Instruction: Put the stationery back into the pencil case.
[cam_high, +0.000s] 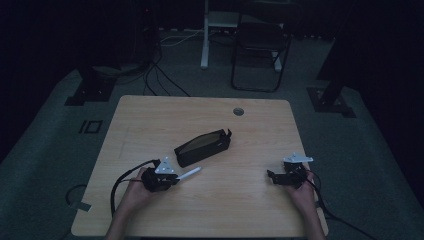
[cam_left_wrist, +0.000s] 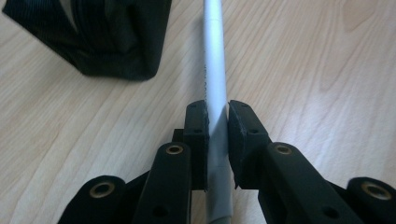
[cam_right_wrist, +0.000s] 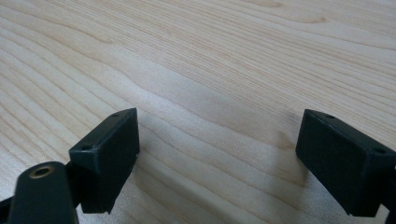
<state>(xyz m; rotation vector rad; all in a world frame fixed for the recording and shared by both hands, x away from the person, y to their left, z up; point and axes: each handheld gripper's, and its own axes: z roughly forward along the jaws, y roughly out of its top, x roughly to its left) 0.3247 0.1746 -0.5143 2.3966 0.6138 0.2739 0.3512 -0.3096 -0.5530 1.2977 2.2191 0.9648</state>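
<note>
A grey pen (cam_left_wrist: 215, 84) is squeezed in the left gripper (cam_left_wrist: 216, 122); it probably goes into the open pencil case (cam_high: 203, 147) next, while the right gripper (cam_right_wrist: 219, 158) is held wide open, empty

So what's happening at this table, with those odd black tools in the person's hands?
A person sits at a light wooden table with a handheld claw in each hand. The left claw is clamped on a slim white pen, which points toward an open black fabric pencil pouch lying mid-table. The right claw hangs open over bare wood at the table's right side, holding nothing. The pen is not yet in the pouch.
</note>
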